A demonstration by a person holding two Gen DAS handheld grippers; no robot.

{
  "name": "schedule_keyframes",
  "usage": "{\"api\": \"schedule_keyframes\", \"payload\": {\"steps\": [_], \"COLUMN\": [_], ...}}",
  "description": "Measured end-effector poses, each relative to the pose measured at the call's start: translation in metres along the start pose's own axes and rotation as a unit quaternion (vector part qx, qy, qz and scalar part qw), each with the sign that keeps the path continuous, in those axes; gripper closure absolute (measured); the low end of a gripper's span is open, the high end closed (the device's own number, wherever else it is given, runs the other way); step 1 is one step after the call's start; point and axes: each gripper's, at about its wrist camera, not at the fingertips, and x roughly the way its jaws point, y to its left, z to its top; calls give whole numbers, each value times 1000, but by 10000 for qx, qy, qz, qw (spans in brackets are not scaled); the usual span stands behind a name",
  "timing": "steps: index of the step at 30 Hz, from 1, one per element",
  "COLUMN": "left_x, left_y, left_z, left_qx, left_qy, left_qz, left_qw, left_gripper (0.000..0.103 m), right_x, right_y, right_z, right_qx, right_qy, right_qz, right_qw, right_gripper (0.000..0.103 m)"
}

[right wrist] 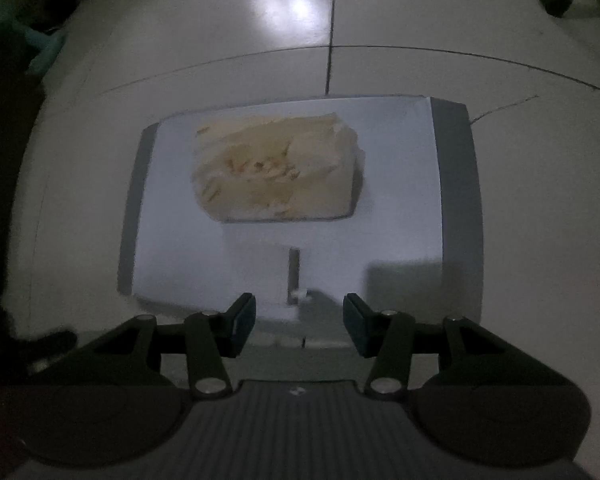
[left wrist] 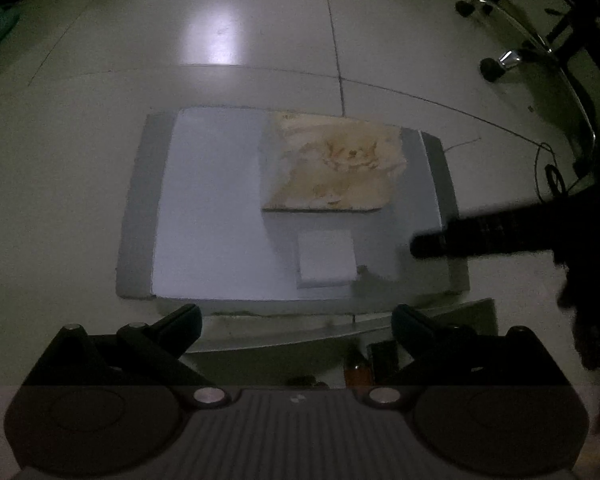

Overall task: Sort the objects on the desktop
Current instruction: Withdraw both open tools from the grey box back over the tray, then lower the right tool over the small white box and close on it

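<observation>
I am looking down through both wrist cameras at a grey tray [left wrist: 138, 208] lying on the tiled floor [left wrist: 100, 60], lined with a white sheet [left wrist: 212, 200]. On that sheet I count one beige patterned book or pad [left wrist: 334, 164] toward the far side and one small white square block [left wrist: 327, 256] nearer me, the two apart with a strip of sheet between them; a tiny pale bit [right wrist: 300, 294] sits just beside the block's near corner, too small for me to name. My left gripper [left wrist: 296, 320] hangs above the near edge of the tray with its jaws spread wide and nothing between them. My right gripper [right wrist: 299, 320] is likewise released, jaws parted and bare, poised over the block's near edge; in the left view it shows as a dark bar reaching in from the right. Below the left jaws I can make out one amber bottle-like thing [left wrist: 356, 368] and one dark boxy thing [left wrist: 382, 358] off the tray, both dim and half hidden, so I cannot say what they are. As for progress, I judge it unsettled: two things lie together on the tray, which would fit a tray already filled by sorting just as well as one waiting to be emptied, and the dim pair near me could be sorted out or waiting their turn.
</observation>
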Motion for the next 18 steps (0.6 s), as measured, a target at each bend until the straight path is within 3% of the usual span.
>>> {"api": "schedule_keyframes", "payload": {"steps": [11,18], "left_x": [20,17], "left_y": [20,22], "left_z": [-11,-22], "left_qx": [-238,101], "left_qy": [-21,-274], "left_qz": [-79,130], "left_qw": [9997,9995], "left_gripper": [0,0], "right_x": [48,68], "right_y": [17,36], "right_z": [2,-5], "right_qx": [-240,-355], "right_qy": [164,109], "right_qz": [14,-15], "right_qw": [9996,9993], "right_gripper": [51,47]}}
